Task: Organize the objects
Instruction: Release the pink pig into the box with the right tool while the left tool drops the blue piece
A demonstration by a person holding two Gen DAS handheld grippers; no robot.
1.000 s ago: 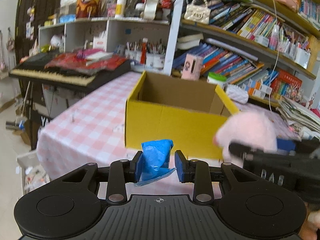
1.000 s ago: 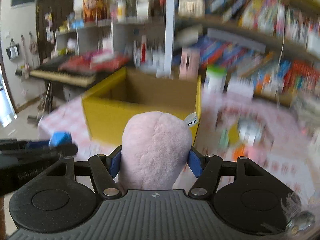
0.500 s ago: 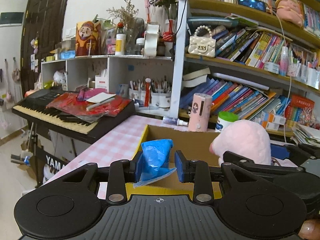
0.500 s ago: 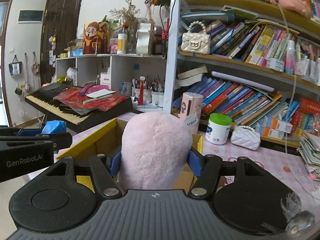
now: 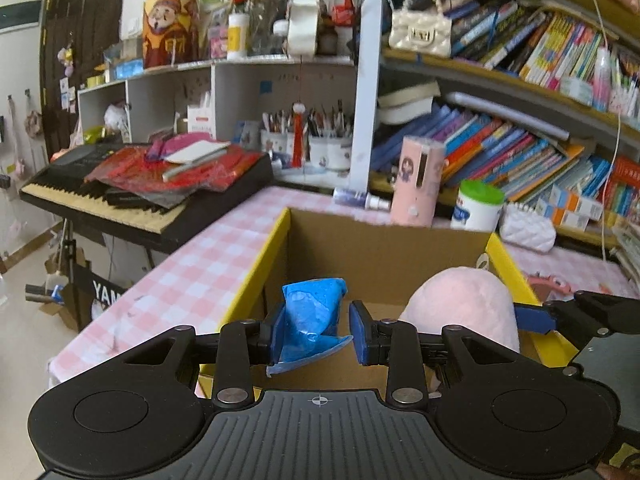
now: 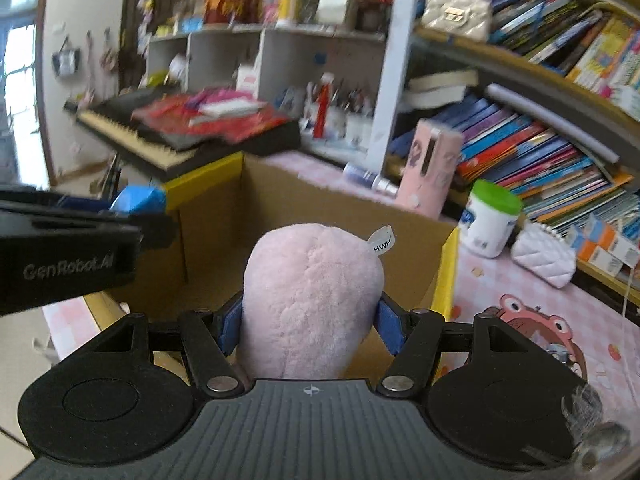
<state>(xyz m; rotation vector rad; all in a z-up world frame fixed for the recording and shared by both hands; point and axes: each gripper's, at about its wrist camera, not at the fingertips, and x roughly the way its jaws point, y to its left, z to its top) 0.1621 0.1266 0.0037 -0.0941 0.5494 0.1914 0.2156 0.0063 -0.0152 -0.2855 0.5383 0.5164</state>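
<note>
My left gripper is shut on a crumpled blue plastic packet, held over the near left part of an open yellow cardboard box. My right gripper is shut on a pink plush toy with a small white tag, held over the same box. In the left wrist view the plush toy hangs just right of the packet. In the right wrist view the left gripper's side and the blue packet show at the left. The box floor under both is mostly hidden.
The box stands on a pink checked tablecloth. Behind it are a pink cylinder, a green-lidded white jar, a small spray bottle and a white quilted purse. A keyboard stands left; bookshelves fill the back.
Both grippers have moved forward and now hang over the open box rather than in front of it. The blue packet and plush toy stay gripped.
</note>
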